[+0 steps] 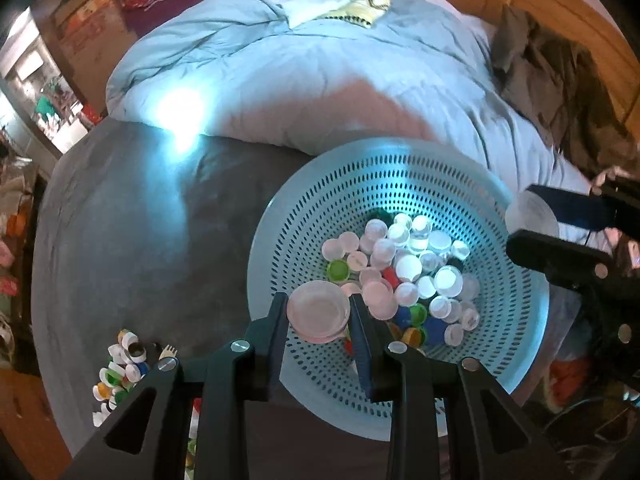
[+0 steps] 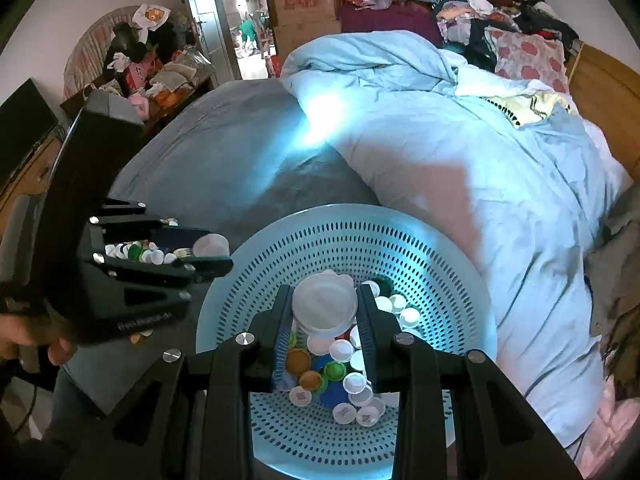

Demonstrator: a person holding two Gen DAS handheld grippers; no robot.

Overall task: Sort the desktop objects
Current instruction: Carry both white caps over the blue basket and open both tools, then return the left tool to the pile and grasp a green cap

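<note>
A pale blue perforated basket (image 1: 500, 332) (image 2: 440, 264) sits on a grey bed cover and holds many bottle caps (image 1: 408, 268) (image 2: 340, 380), mostly white, some green, blue, orange and red. My left gripper (image 1: 319, 312) is shut on a large clear round lid (image 1: 318, 316) above the basket's near rim. My right gripper (image 2: 325, 312) is shut on a similar clear lid (image 2: 324, 308) over the caps. The right gripper also shows in the left wrist view (image 1: 532, 222), the left gripper in the right wrist view (image 2: 208, 252).
A second heap of loose caps (image 1: 120, 364) with a small fork lies on the grey cover (image 1: 140, 220) left of the basket. A rumpled light blue duvet (image 2: 460, 140) lies behind. Cluttered furniture and boxes (image 2: 304, 4) stand beyond the bed.
</note>
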